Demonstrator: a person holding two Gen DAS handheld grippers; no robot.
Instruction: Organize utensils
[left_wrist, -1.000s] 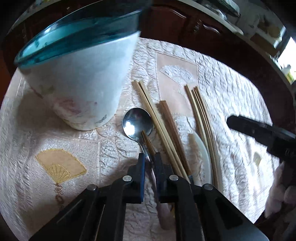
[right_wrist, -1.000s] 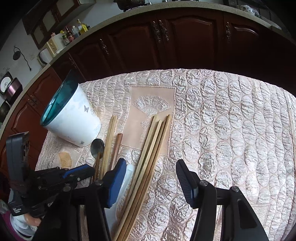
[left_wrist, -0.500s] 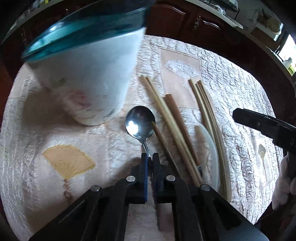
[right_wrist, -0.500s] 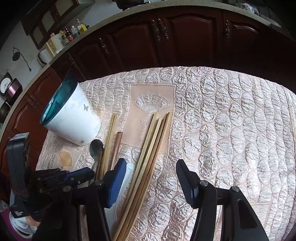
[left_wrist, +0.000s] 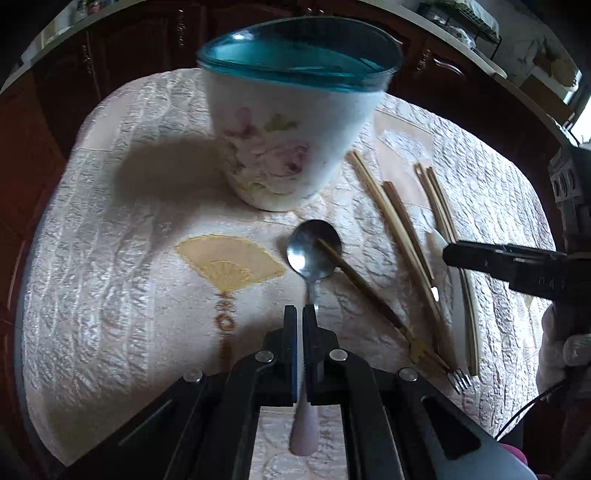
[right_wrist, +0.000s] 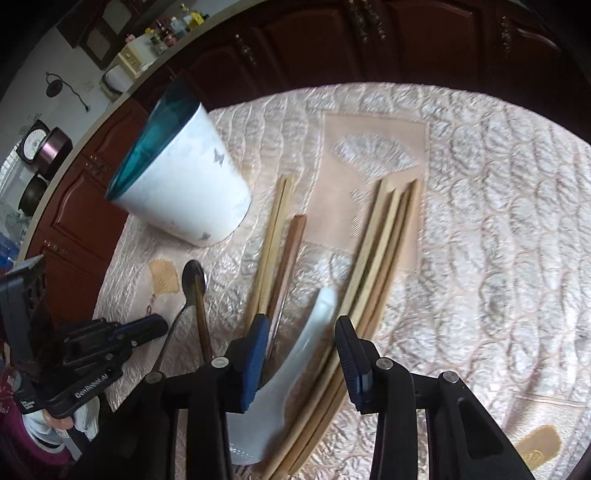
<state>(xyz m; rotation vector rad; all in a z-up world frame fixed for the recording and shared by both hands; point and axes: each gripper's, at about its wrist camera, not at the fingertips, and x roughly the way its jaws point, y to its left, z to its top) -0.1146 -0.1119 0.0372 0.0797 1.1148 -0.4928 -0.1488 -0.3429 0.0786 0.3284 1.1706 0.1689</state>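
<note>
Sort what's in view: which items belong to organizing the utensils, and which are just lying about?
Job:
- metal spoon, held in left tool
- white ceramic spoon, between right tool's closing jaws
- chopsticks
- small fork
- blue-rimmed cup

Lying about:
- quilted tablecloth
- counter jars

left tool (left_wrist: 299, 310) clamped, right tool (right_wrist: 301, 332) closing

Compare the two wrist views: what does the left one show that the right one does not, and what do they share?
Left only: the left gripper shut on the metal spoon's handle, and a small fork.
Right only: the right gripper closing around the white ceramic spoon, pads not yet touching, and its bowl end.
Both: the white cup, the chopsticks, the quilted cloth.
</note>
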